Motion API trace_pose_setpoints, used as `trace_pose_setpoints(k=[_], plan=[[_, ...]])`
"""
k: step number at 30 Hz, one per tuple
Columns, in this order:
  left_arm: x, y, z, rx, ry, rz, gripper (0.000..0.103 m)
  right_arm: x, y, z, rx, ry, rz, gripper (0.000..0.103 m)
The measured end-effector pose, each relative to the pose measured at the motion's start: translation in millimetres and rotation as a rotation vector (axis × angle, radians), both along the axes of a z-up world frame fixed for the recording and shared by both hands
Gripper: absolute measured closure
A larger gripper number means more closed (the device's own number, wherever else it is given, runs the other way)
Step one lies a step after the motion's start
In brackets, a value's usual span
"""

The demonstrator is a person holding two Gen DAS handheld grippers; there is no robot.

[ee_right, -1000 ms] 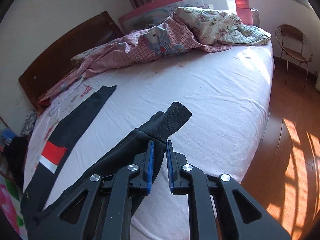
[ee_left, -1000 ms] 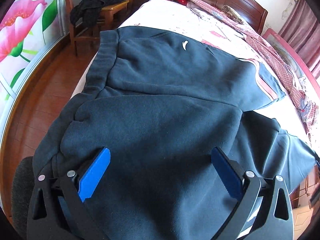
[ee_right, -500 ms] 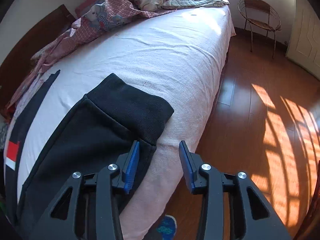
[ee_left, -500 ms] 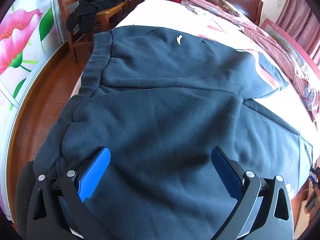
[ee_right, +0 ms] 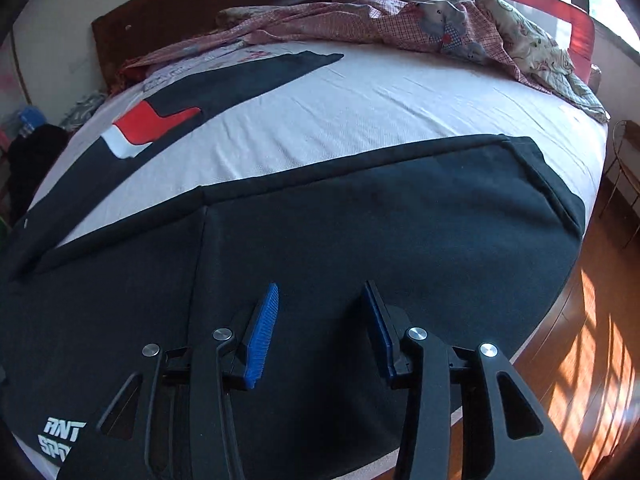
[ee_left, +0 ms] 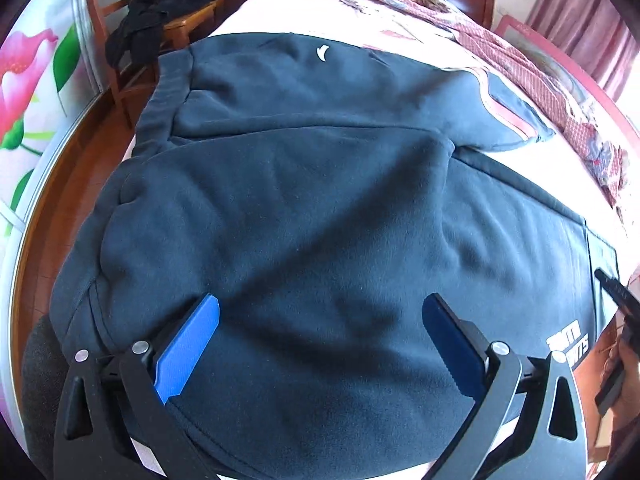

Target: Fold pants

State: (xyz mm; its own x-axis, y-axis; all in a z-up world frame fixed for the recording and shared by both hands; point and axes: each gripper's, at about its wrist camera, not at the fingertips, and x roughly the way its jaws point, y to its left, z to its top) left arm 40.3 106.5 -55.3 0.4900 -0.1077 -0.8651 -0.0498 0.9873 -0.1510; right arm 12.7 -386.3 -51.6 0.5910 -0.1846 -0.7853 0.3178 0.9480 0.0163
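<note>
Dark navy sweatpants point(ee_left: 304, 184) lie spread on the white bed point(ee_right: 360, 112), waistband toward the left edge. In the right wrist view the near leg point(ee_right: 380, 216) lies flat along the bed's front edge, its cuff at the right; the far leg point(ee_right: 224, 92) with a red and white patch stretches toward the headboard. My left gripper point(ee_left: 320, 312) is open wide, hovering over the seat of the pants, holding nothing. My right gripper point(ee_right: 320, 292) is open and empty above the near leg.
A wooden chair point(ee_left: 132, 28) piled with dark clothes stands left of the bed. A pink checked quilt point(ee_right: 420, 28) is bunched along the far side by the red bed rail point(ee_right: 576, 20). A wire chair point(ee_right: 624, 168) stands on the wooden floor at right.
My right gripper opened and let go of the leg cuff, then drew back along the near leg, which now lies flat. My left gripper stayed open and hardly moved.
</note>
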Motion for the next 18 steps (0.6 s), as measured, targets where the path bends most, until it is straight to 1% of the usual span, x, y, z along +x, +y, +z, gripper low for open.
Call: trace_pose_setpoints(k=[1, 3, 4, 5, 6, 7, 8, 9, 12, 13, 15, 16, 18], plan=[[-1, -1, 0, 0.007, -0.003, -0.011, 0.002, -1, -2, 2, 0.038, 0.000, -0.018, 0.059], [0, -3, 1, 0.038, 0.002, -0.054, 0.002, -14, -2, 11, 0.172, -0.056, -0.067, 0.059], [-1, -3, 3, 0.039, 0.002, -0.075, 0.002, -19, 4, 14, 0.225, -0.079, -0.064, 0.059], [-2, 0, 5, 0.024, 0.000, -0.098, 0.002, -23, 13, 15, 0.259, -0.096, -0.051, 0.052], [-3, 4, 8, -0.002, -0.005, -0.111, 0.002, -29, 23, 16, 0.285, -0.118, -0.046, 0.048], [-5, 13, 14, -0.034, -0.019, -0.118, 0.002, -36, 33, 16, 0.324, -0.141, -0.037, 0.047], [-7, 21, 20, -0.049, -0.038, -0.118, 0.002, -38, 43, 14, 0.372, -0.154, -0.014, 0.048], [-7, 32, 28, -0.059, -0.064, -0.117, 0.002, -39, 54, 9, 0.396, -0.149, 0.003, 0.047], [0, 72, 49, -0.082, -0.143, -0.123, 0.002, -36, 82, -9, 0.409, -0.081, 0.034, 0.047], [6, 86, 55, -0.087, -0.163, -0.125, 0.002, -35, 89, -10, 0.365, -0.088, 0.031, 0.046], [24, 120, 64, -0.113, -0.191, -0.126, 0.002, -30, 101, -8, 0.313, -0.074, 0.056, 0.036], [33, 134, 65, -0.130, -0.194, -0.126, 0.002, -26, 107, -9, 0.284, -0.059, 0.077, 0.028], [58, 162, 63, -0.134, -0.184, -0.130, 0.002, -20, 121, -11, 0.205, -0.026, 0.105, 0.019]])
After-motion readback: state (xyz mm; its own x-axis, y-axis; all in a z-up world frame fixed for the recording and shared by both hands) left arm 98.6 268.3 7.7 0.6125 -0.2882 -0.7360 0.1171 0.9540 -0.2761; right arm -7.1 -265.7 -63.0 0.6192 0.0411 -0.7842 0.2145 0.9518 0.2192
